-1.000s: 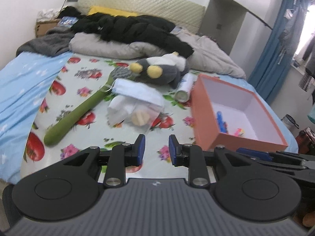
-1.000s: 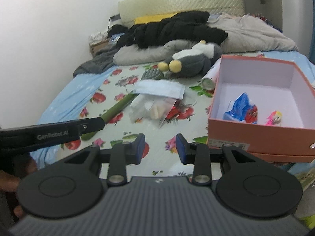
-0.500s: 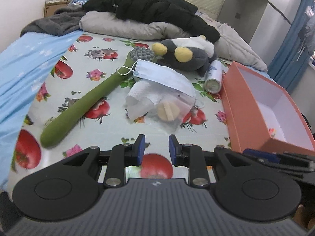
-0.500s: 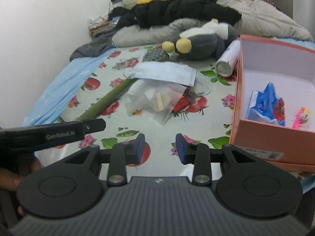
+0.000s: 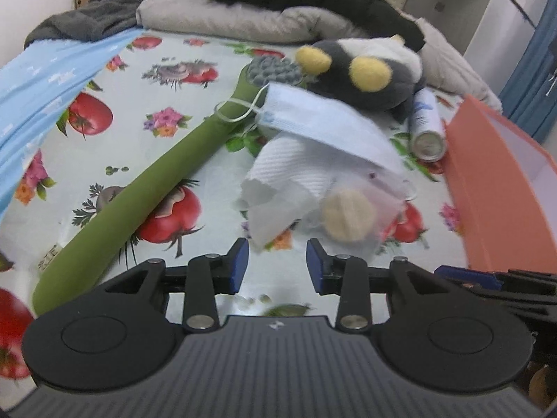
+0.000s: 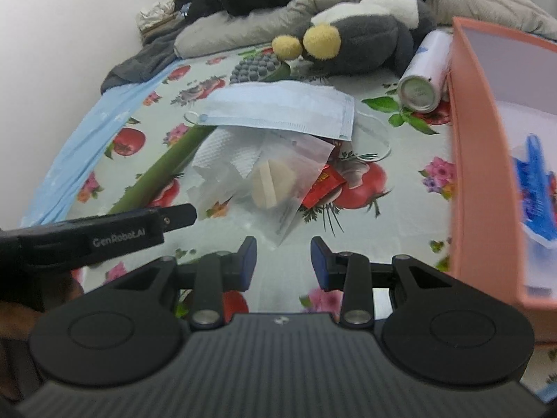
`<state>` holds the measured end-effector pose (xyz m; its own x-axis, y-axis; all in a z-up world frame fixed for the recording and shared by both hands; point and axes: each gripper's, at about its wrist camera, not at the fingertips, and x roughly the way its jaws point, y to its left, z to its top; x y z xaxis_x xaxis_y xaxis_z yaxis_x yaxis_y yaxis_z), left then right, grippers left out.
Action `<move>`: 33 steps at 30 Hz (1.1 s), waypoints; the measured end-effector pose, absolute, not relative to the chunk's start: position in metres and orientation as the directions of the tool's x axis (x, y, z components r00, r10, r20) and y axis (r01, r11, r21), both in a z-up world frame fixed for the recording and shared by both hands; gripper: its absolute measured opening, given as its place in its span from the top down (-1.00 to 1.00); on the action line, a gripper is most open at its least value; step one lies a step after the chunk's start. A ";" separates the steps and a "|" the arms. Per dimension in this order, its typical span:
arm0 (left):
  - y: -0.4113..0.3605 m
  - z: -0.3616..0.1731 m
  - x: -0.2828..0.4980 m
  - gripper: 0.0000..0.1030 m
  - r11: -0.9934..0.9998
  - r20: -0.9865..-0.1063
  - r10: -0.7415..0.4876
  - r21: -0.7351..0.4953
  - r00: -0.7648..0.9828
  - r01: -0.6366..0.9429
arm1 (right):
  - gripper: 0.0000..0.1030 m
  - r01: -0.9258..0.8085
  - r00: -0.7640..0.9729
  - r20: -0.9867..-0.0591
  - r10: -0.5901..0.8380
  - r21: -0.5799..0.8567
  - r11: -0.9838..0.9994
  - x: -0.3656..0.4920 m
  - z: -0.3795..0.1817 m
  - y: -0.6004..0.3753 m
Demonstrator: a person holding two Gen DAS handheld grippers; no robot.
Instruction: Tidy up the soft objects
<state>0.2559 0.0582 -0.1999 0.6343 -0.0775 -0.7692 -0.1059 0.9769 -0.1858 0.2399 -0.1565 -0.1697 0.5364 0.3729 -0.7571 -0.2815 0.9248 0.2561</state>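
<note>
Room is evenly lit, soft and diffuse, no hard shadows on the bed; only faint shade under the left claw and the right claw. Strong fisheye bend in both wrist views, edges curve and stretch. Motion blur smears the face mask, the orange box and the blue item inside it. Slight sheen on the black claw bodies. White wall is bright, near washed out.

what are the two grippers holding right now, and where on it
Nothing. The left gripper, its jaws opening, and the right gripper are both empty, just short of the clear plastic bag.
</note>
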 end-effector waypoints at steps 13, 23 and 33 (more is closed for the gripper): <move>0.072 -0.231 0.292 0.19 0.972 -0.767 -0.122 -0.220 0.629 -0.079 | 0.36 -0.231 0.478 -0.788 0.388 0.314 0.921 0.297 -0.212 -0.141; 0.070 -0.228 0.284 0.68 0.971 -0.754 -0.108 -0.219 0.648 -0.093 | 0.84 -0.271 0.470 -0.769 0.434 0.342 0.900 0.301 -0.211 -0.135; 0.060 -0.202 0.234 0.94 0.969 -0.733 -0.091 -0.222 0.674 -0.111 | 0.88 -0.281 0.499 -0.749 0.436 0.336 0.899 0.269 -0.187 -0.143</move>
<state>0.2341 0.0603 -0.2023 0.6736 -0.0912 -0.7334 -0.1106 0.9687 -0.2220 0.2691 -0.1429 -0.1869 0.4995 0.4359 -0.7486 -0.2806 0.8990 0.3363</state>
